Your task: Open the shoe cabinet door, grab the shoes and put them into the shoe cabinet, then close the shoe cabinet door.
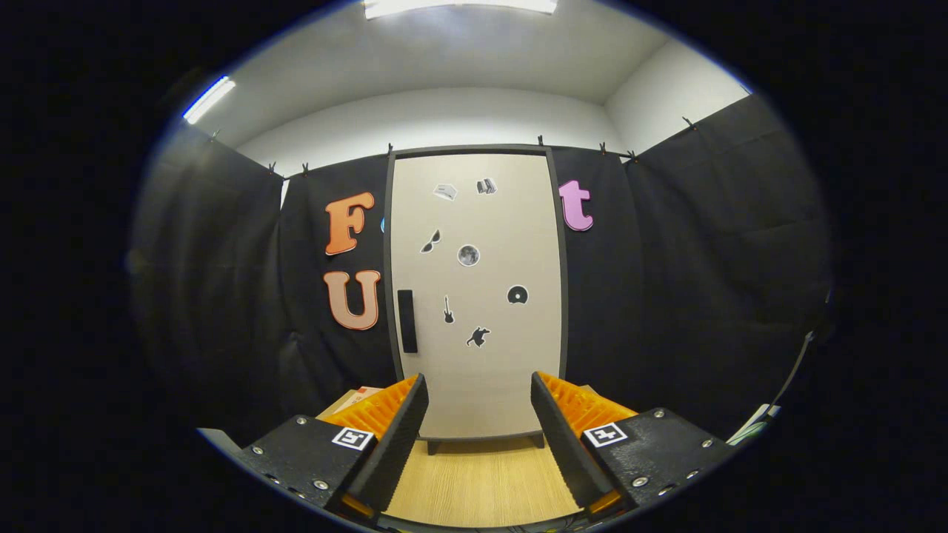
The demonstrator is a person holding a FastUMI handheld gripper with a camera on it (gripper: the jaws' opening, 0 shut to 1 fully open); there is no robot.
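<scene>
Your shoe cabinet door (478, 296) stands shut straight ahead beyond the fingers, pale with small dark stickers, its dark handle (407, 320) near the left edge, bare wooden floor (481, 481) lying between, and your gripper (479, 403) sits level, jaws spread wide on nothing.

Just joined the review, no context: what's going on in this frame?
A person is holding a handheld gripper, pointed straight at a shoe cabinet that stands on the wooden floor beyond the fingers. The fingers are spread open with nothing between them. The cabinet door is shut, and its dark handle sits on the door's left side, untouched. So the first step, opening the door, is not yet done.
</scene>
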